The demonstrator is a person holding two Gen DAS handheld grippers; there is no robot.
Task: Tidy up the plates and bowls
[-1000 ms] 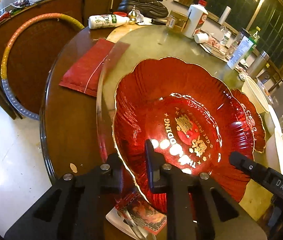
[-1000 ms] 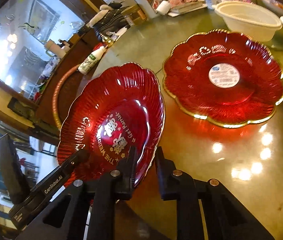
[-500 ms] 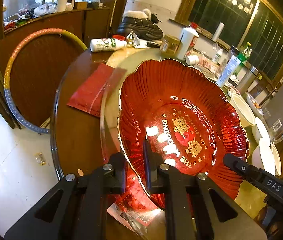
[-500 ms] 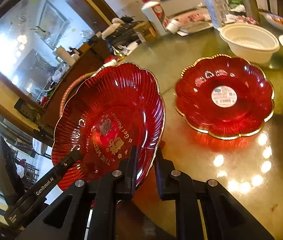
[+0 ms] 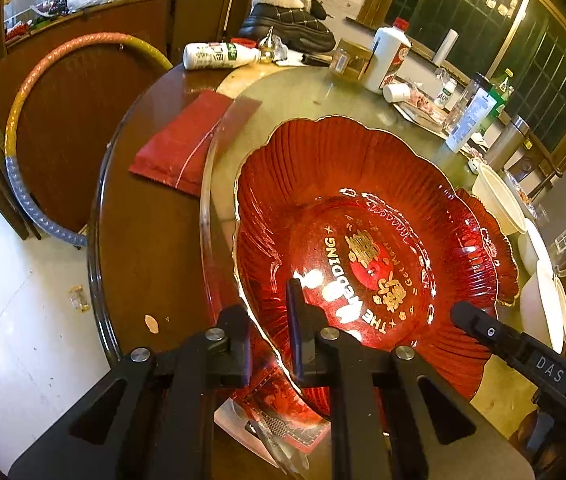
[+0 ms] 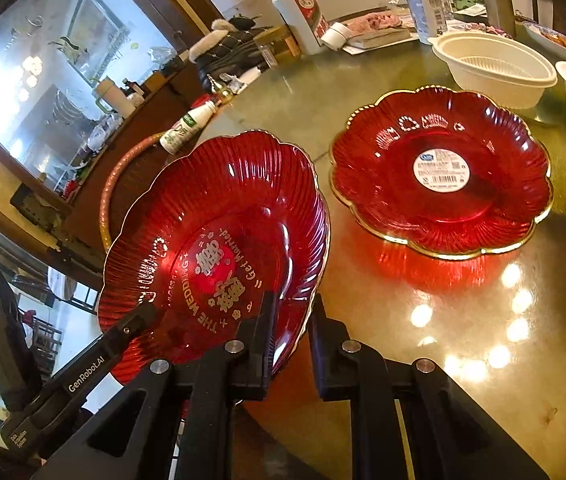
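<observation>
both claws, left claw [image 5: 270,344] and right claw [image 6: 289,340], clamp the near plate [image 6: 219,240], now lifted and tilted off the table [image 6: 463,320]; stacking onto the far plate [image 6: 441,172] likely follows.

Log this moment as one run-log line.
left tongs: shut on lettered red scalloped plate rim | right tongs: shut on same plate | stickered red scalloped plate: on table

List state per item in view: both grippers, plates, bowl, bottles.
left gripper: shut on lettered plate's rim
right gripper: shut on the same rim
lettered plate: lifted, tilted, held by both
stickered plate: flat on table, empty
ribbed bowl: upright, empty
green-label bottle: lying on its side
red-capped bottle: upright, capped
</observation>
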